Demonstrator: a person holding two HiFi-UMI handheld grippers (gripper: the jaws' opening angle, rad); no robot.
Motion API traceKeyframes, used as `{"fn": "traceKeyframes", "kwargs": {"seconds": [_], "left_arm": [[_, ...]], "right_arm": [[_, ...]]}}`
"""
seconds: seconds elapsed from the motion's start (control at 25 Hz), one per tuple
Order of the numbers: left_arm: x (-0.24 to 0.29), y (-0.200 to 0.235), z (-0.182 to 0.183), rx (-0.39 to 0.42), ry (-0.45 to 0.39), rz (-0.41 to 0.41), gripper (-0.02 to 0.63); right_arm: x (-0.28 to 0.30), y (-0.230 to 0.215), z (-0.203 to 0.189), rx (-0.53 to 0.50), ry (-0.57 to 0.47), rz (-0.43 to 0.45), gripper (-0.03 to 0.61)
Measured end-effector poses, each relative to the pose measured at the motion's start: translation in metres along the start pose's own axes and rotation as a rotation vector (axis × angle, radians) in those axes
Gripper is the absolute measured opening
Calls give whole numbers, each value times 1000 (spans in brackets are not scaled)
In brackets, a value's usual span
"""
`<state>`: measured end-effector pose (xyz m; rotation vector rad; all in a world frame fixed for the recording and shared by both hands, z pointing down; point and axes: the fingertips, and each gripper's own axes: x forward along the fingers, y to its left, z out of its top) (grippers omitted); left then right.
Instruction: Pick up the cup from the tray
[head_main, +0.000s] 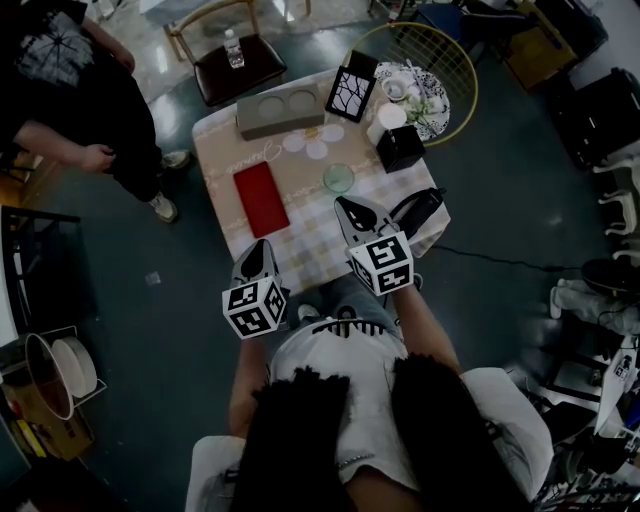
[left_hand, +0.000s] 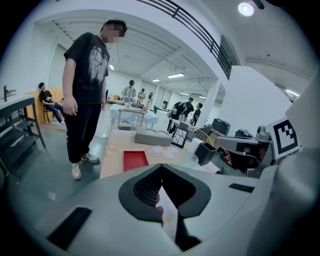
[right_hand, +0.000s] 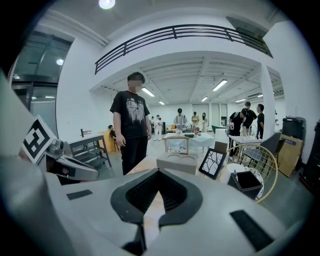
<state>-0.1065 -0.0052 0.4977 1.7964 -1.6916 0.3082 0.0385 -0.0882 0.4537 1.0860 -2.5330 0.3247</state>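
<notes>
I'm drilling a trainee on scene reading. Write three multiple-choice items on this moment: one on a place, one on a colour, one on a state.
1. Where does the water bottle stand?
A on the table
B on the wooden chair beyond the table
C on the floor

2. What colour is the shallow rectangular tray on the table?
A red
B blue
C yellow

3. How does the right gripper stand?
A open round a cup
B shut and empty
C shut on the picture frame

Key: 1 B, the bottle sits on the chair's seat; 2 A, it shows red in the head and left gripper views; 3 B, the right gripper view shows its jaws meeting with nothing between them.
</notes>
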Motion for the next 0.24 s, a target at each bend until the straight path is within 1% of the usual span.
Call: {"fn": "traceKeyframes", "kwargs": {"seconds": [0.12,0.24], "left_arm": [[-1,1,-3,-7,0,6,6],[-3,0,-4,5,-2,2,6]], "right_arm": [[-2,2,-5,5,9,0,5],[-5,3,-9,8,13,0,5]]}}
